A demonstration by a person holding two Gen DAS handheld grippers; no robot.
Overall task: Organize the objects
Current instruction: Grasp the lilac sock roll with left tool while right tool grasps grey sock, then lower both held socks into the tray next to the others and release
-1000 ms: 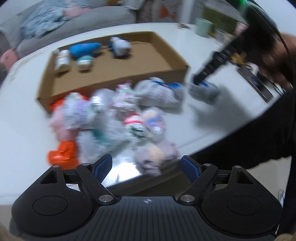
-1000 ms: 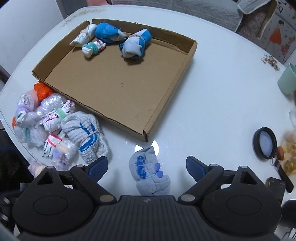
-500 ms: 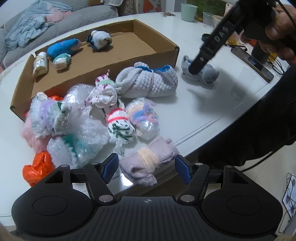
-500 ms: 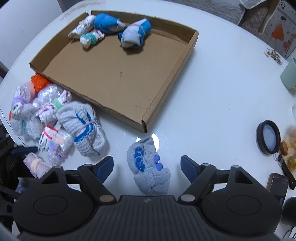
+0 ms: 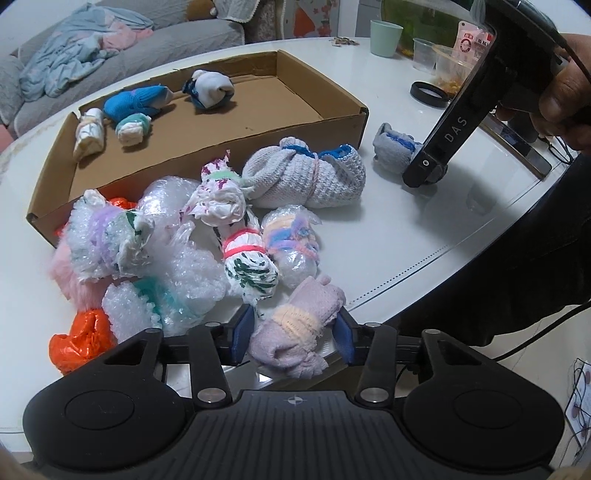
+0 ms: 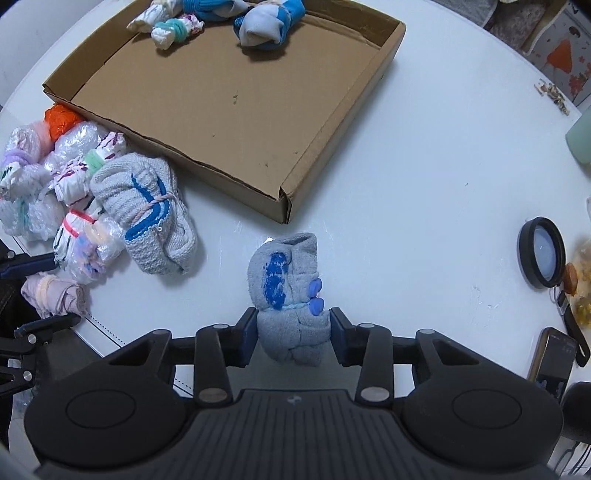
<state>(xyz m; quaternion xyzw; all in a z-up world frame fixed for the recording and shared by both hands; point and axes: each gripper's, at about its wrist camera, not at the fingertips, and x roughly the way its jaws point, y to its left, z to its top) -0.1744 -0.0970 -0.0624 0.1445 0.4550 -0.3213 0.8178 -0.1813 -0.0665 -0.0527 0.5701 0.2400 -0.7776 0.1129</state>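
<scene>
Both grippers have come down toward the table (image 6: 424, 184) since a second ago, and the jaws of both have just been closing.

The left gripper (image 5: 293, 334) now has the pale purple sock roll (image 5: 295, 328) between its jaws. The blue pads sit just beside the roll on each side, and they look like they are touching it, so it is pinching the roll. This roll lies at the near edge of the table, in front of the heap of wrapped bundles (image 5: 166, 251).

The right gripper (image 6: 291, 334) has its jaws pressed on the near end of the grey sock roll with blue marks (image 6: 286, 291). That roll lies on the bare table, just in front of the near corner of the cardboard box (image 6: 284, 201). In the left wrist view, a hand (image 5: 557, 96) holds this gripper tipped down over the same roll.

Inside the box, four small rolls sit along the far side. A big grey knitted roll (image 6: 147, 218) lies by the heap, close to the box wall. A green cup (image 5: 386, 33) stands far back on the table.
</scene>
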